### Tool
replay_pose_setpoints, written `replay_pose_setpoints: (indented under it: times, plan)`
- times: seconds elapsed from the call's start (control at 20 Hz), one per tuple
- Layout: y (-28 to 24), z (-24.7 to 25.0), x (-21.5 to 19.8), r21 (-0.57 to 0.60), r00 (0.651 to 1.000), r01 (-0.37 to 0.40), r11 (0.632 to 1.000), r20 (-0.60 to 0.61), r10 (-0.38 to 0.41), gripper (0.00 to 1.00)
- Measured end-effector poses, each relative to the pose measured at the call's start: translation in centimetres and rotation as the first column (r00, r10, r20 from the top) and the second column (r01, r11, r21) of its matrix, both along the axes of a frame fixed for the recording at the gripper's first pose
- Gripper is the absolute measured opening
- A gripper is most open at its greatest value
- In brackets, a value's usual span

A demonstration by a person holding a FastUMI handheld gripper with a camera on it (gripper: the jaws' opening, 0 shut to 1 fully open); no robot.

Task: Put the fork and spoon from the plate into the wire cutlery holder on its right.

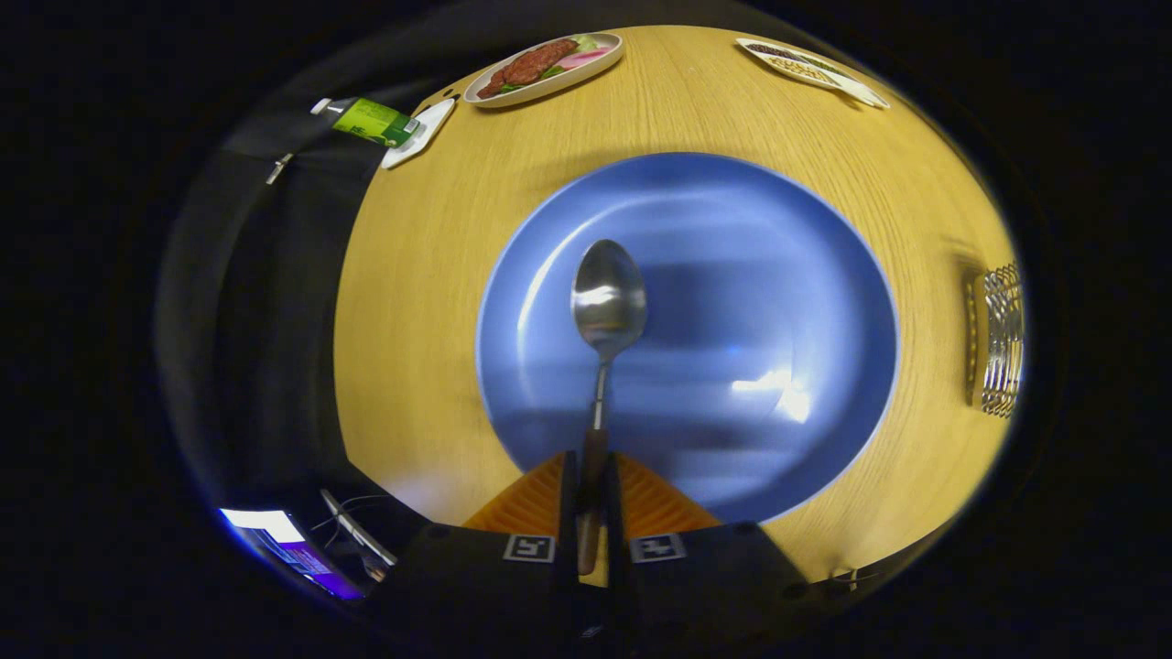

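Observation:
A metal spoon [608, 302] with a brown wooden handle points away from me, its bowl hanging over the blue plate [778, 275]. My gripper [591, 485] is shut on the spoon's handle, both fingers pressing on it from either side. The plate sits on the round wooden table [412, 302] and looks bare beneath the spoon. The wire cutlery holder [1002, 340] stands to the plate's right, near the table's edge.
Beyond the plate, an oval dish of meat and vegetables [545, 66] sits at the table's far side. A green carton [371, 121] and a white flat thing lie left of it. Another flat tray [810, 69] lies far right. A lit screen [275, 540] glows below the table.

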State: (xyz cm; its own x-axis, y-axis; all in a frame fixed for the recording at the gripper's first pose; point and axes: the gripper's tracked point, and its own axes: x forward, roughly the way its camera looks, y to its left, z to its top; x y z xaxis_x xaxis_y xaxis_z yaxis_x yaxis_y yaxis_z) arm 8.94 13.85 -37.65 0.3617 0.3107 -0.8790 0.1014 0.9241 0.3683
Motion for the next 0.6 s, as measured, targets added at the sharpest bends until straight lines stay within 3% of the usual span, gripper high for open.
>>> replay_pose_setpoints:
  times: [0.15, 0.6]
  plan:
    - [-0.3, 0.7, 0.0, 0.027, 1.000, -0.022, 0.999, 0.021, 0.022, 0.09]
    - [-4.9, 6.0, -2.5, 0.056, 0.994, -0.039, 0.998, 0.107, 0.033, 0.08]
